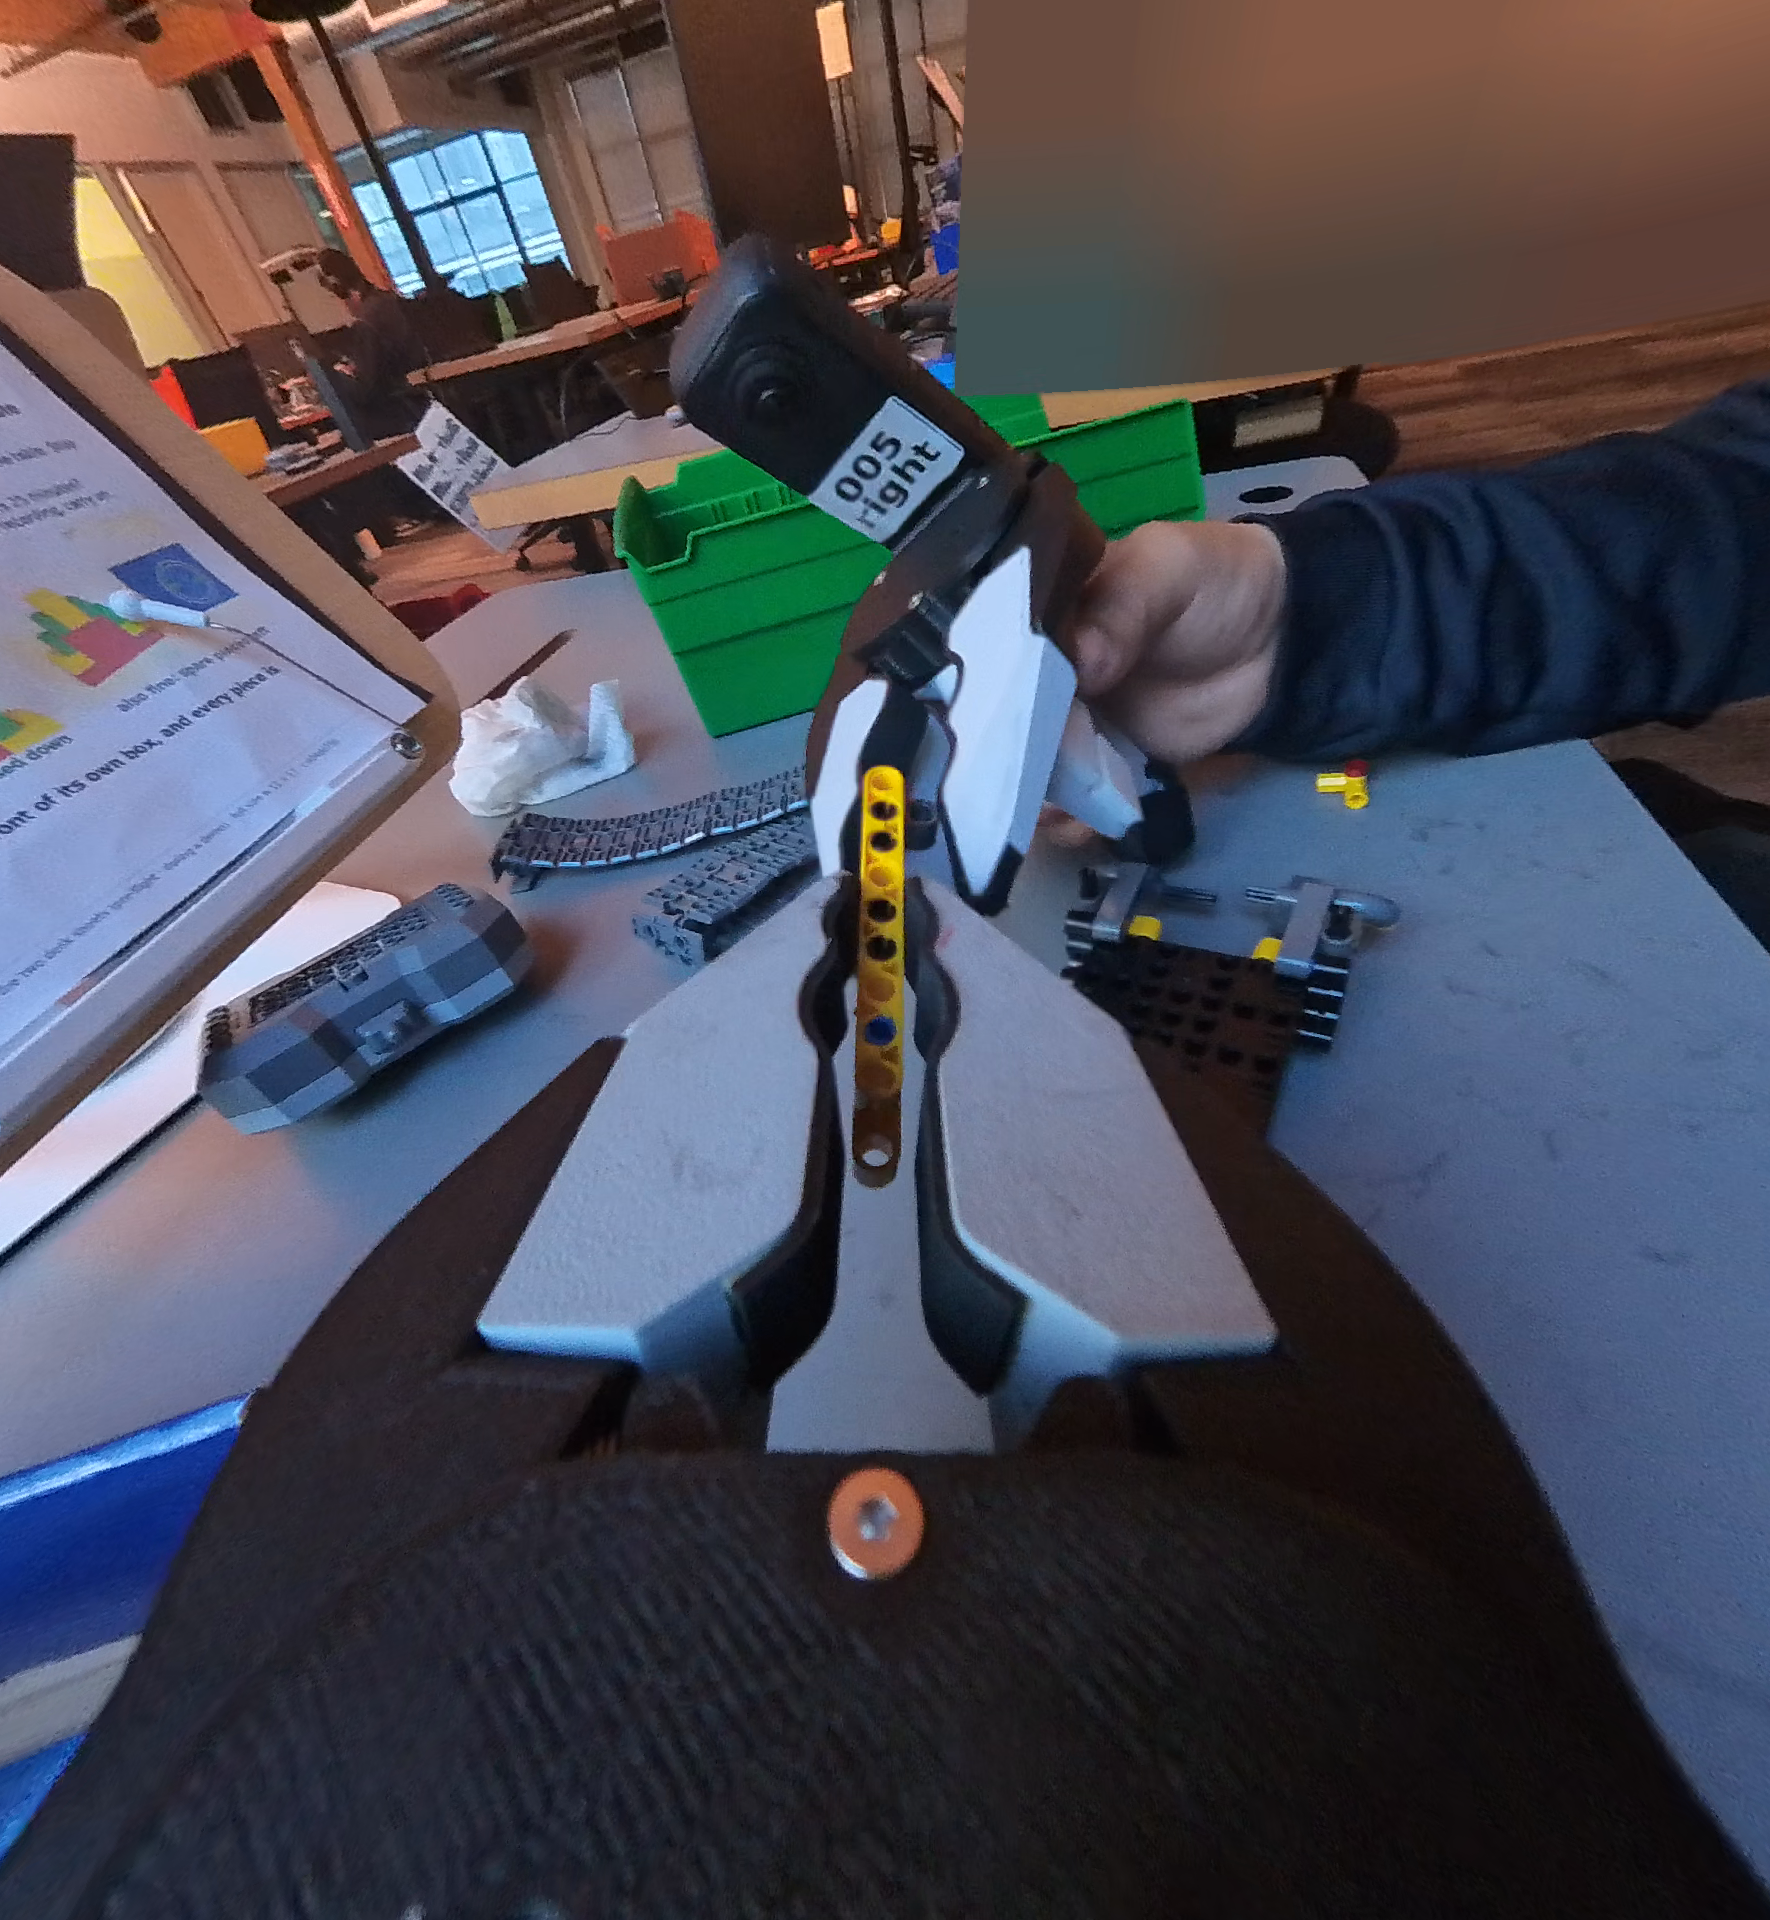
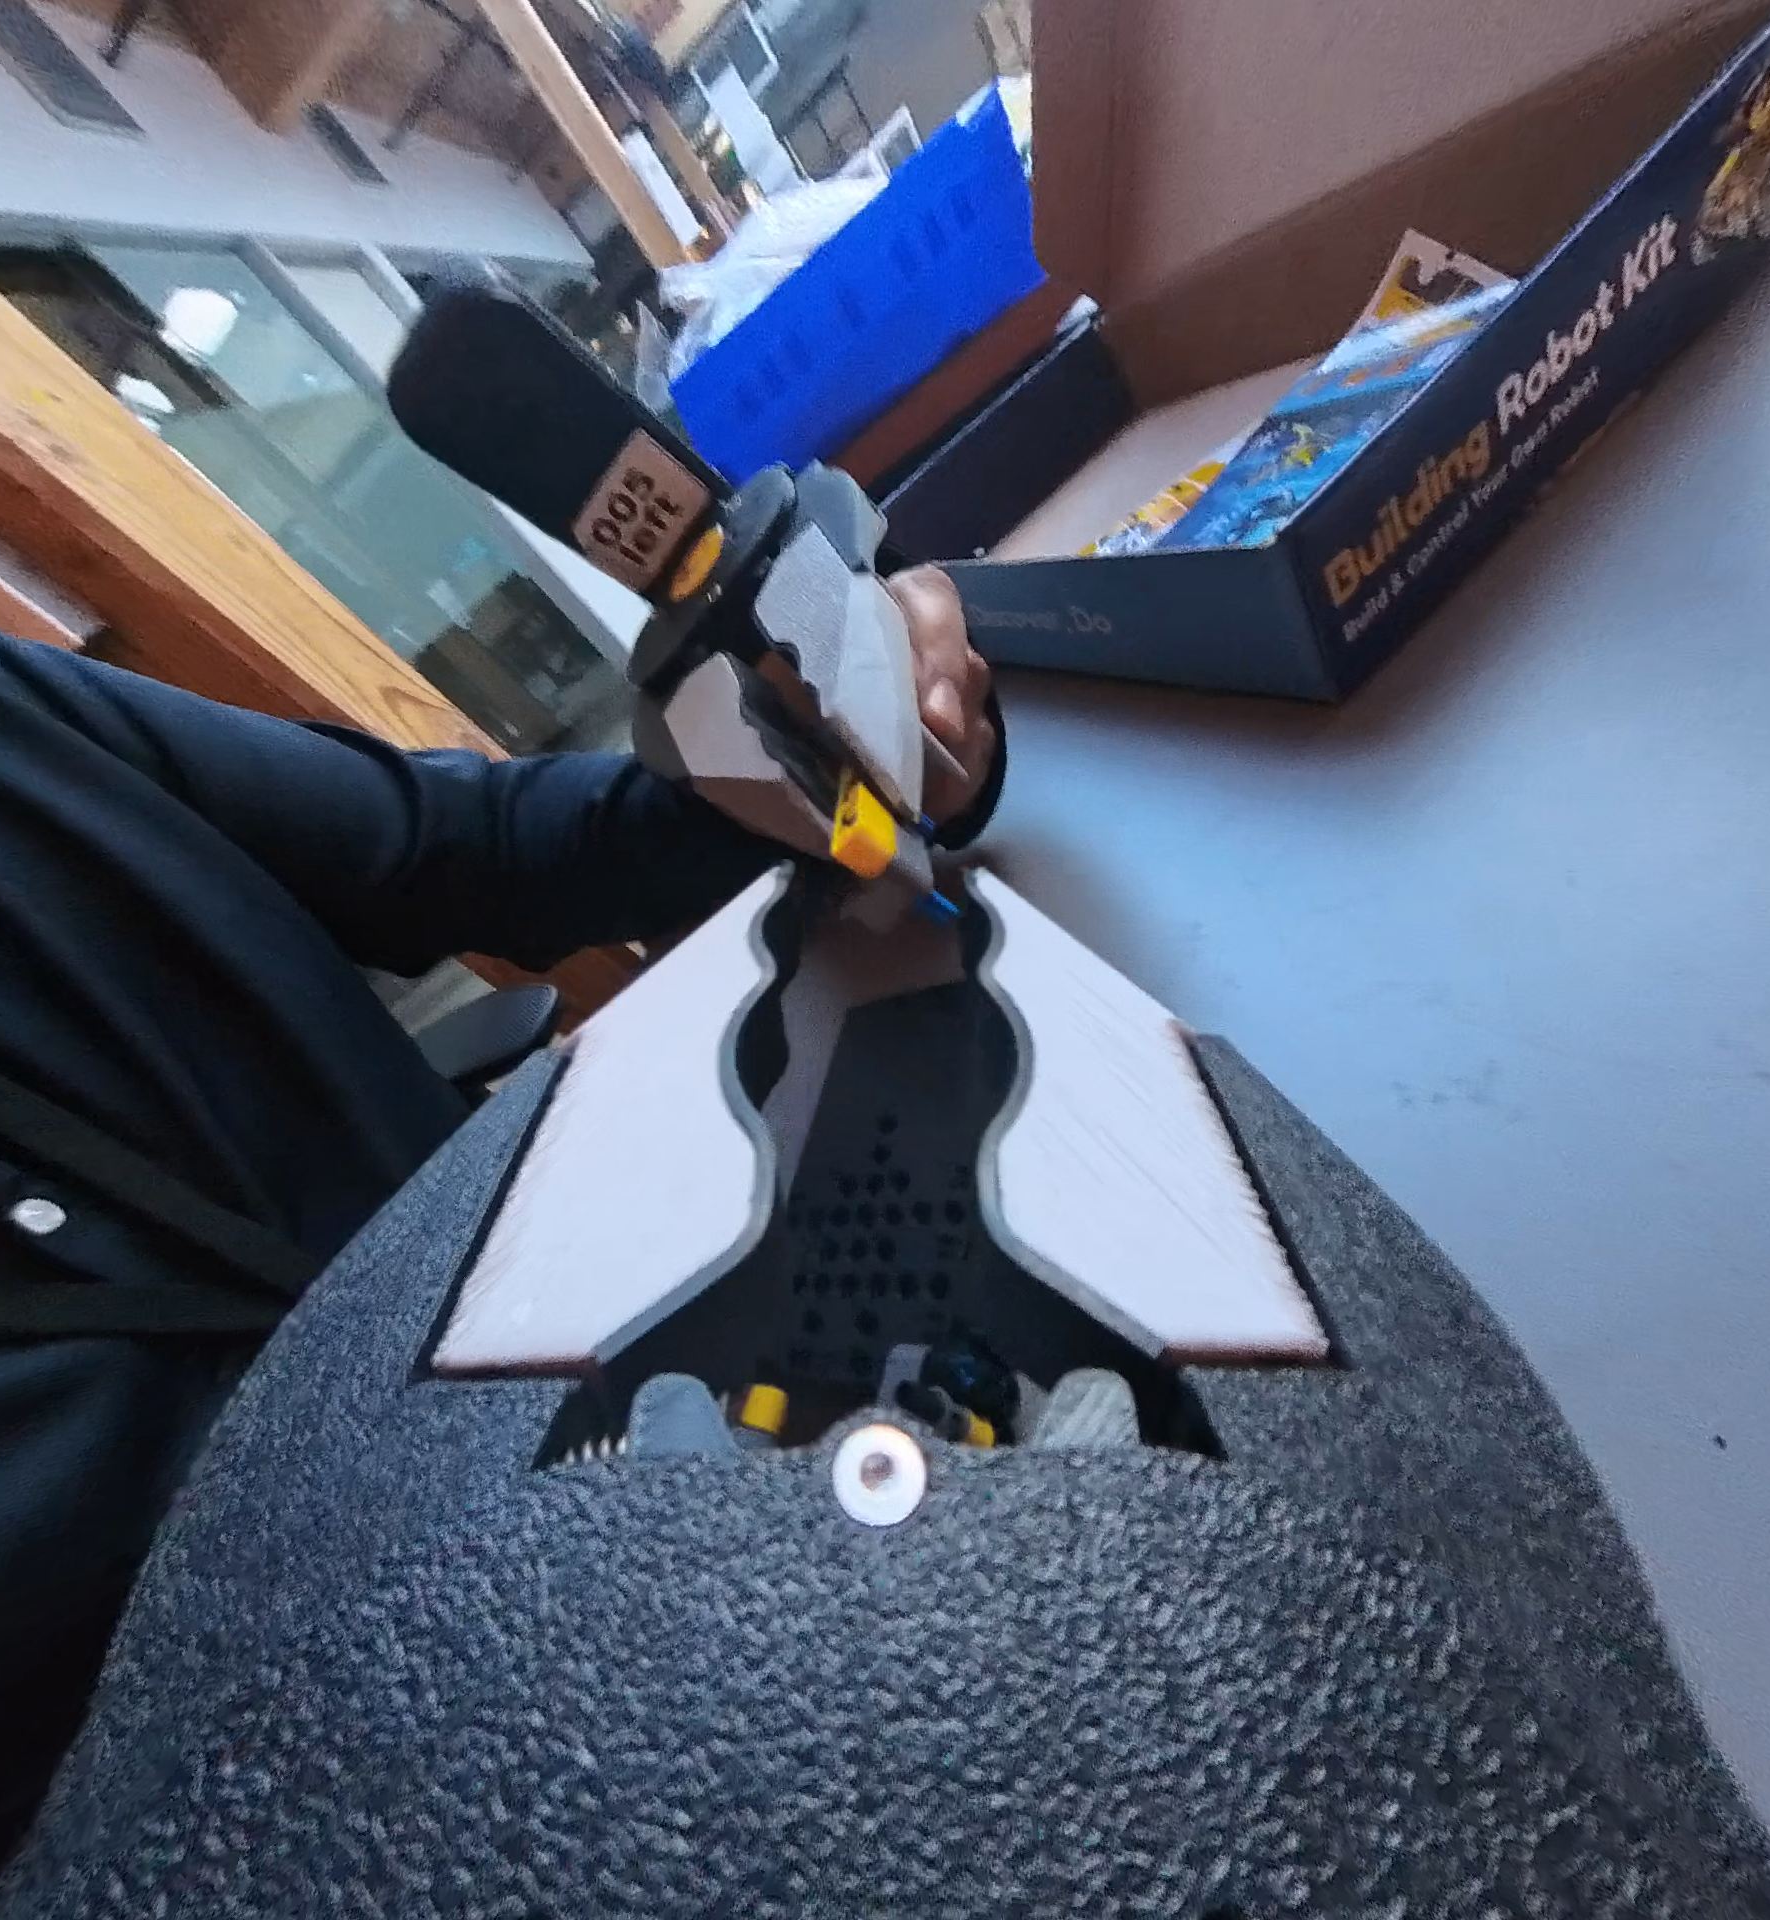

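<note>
My left gripper [image 1: 881, 902] is shut on a yellow beam with holes [image 1: 881, 987] and holds it upright above the grey table [image 1: 1483, 1195]. A blue pin [image 1: 881, 1031] sits in one hole of the beam. My right gripper [image 1: 907, 873] is held by a hand and points down at the beam's top end, with its open fingers on either side of that end. In the right wrist view my right gripper [image 2: 876, 883] is open, and the left gripper [image 2: 896, 868] with the yellow beam [image 2: 860, 831] is just beyond its tips. A black perforated assembly [image 2: 881, 1226] lies below.
The black perforated assembly [image 1: 1203, 997] lies right of the grippers. Track strips [image 1: 652, 831], a grey block [image 1: 372, 1008], a crumpled tissue [image 1: 538, 748], a green bin [image 1: 756, 603] and an instruction board [image 1: 133, 675] are on the left. A small yellow and red piece [image 1: 1343, 784] lies right. An open kit box [image 2: 1380, 520] is nearby. The grippers are tip to tip, or close to it. The grey block [image 1: 372, 1008] is about 20 centimetres from both grippers' fingertips.
</note>
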